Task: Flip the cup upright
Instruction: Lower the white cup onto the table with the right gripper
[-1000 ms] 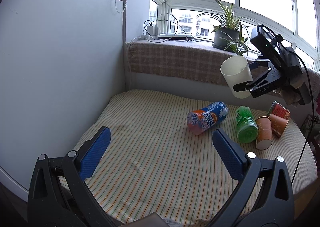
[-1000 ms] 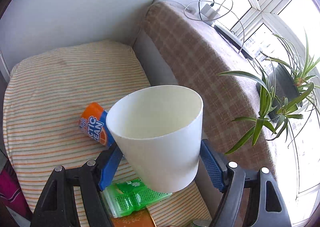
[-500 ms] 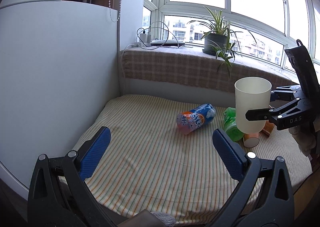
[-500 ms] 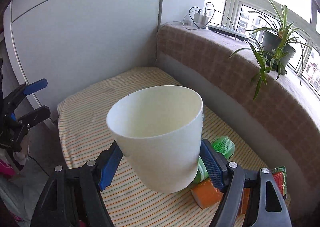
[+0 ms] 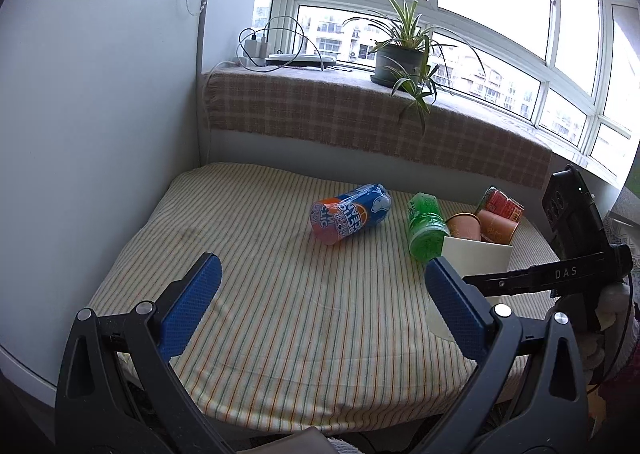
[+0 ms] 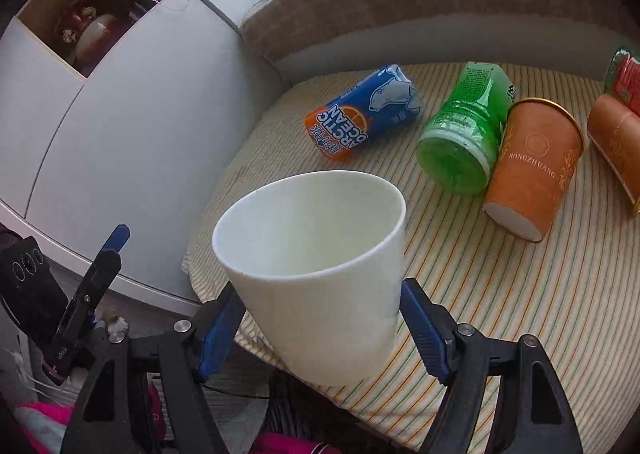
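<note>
The right gripper (image 6: 322, 328) is grasping the white cup (image 6: 320, 266), its blue pads (image 6: 420, 328) pressing on the lower wall from both sides. The cup is sitting mouth-up, tilted slightly, near the front right corner of the striped table (image 5: 280, 294); whether its base is touching the cloth cannot be told. In the left wrist view the cup (image 5: 478, 258) is showing just behind the left gripper's right finger, with the right gripper (image 5: 516, 282) reaching in from the table's right edge. The left gripper (image 5: 320, 302) is hanging released over the table's front edge, its jaws standing wide apart with nothing between them. Toward the middle of the table a blue and orange can (image 5: 350, 212) is lying on its side. To its right, a green bottle (image 5: 426, 230) is lying on its side too, its bottom facing the front edge. Just beside the bottle, an orange paper cup (image 6: 534, 170) is lying on its side, and a second orange cup (image 6: 616, 142) is lying beside that near the right edge. A red packet (image 5: 502, 204) is sitting behind them, at the back right corner. Beyond the table's back edge a checked cloth is covering the window ledge (image 5: 360, 114), where a potted plant (image 5: 402, 54) is standing.
</note>
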